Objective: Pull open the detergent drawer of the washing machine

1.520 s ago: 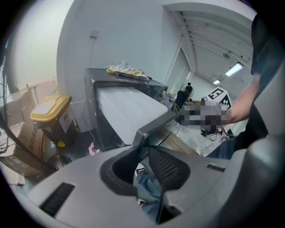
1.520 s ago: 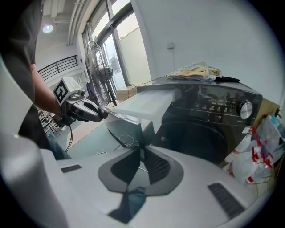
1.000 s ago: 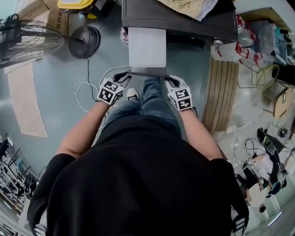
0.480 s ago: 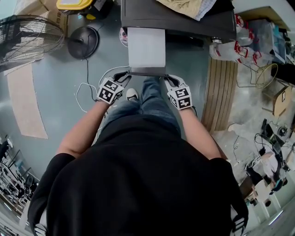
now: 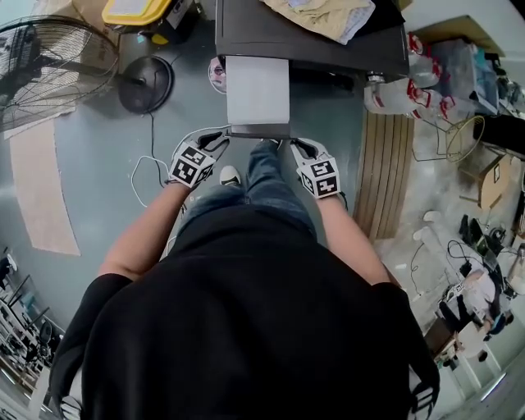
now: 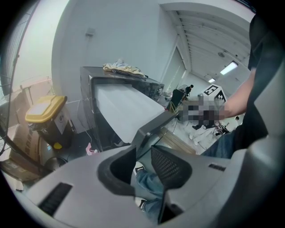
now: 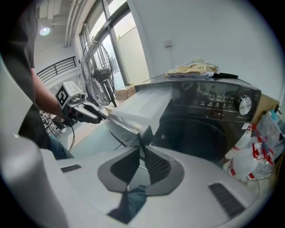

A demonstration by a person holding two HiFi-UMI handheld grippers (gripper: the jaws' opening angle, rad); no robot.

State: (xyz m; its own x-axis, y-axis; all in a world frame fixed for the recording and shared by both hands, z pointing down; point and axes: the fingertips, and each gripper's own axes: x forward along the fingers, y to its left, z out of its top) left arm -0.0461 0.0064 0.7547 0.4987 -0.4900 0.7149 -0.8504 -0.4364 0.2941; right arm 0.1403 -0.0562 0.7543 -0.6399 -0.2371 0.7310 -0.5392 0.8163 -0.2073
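The dark washing machine stands at the top of the head view. Its long white detergent drawer sticks far out toward me and ends in a grey front panel. My left gripper is at the panel's left corner. Its jaws have just been opening, and the corner sits at the mouth of the left gripper with a gap beside it. My right gripper is at the right corner. In the right gripper view the right gripper pinches the panel's corner.
A floor fan with a round base and a yellow-lidded bin stand to the left. A cloth lies on the machine. White cable runs across the floor. Wooden planks and bags lie to the right. My legs and a shoe are under the drawer.
The head view has shifted slightly. Both grippers stay at the corners of the drawer's front panel, and the drawer is out as far as before.
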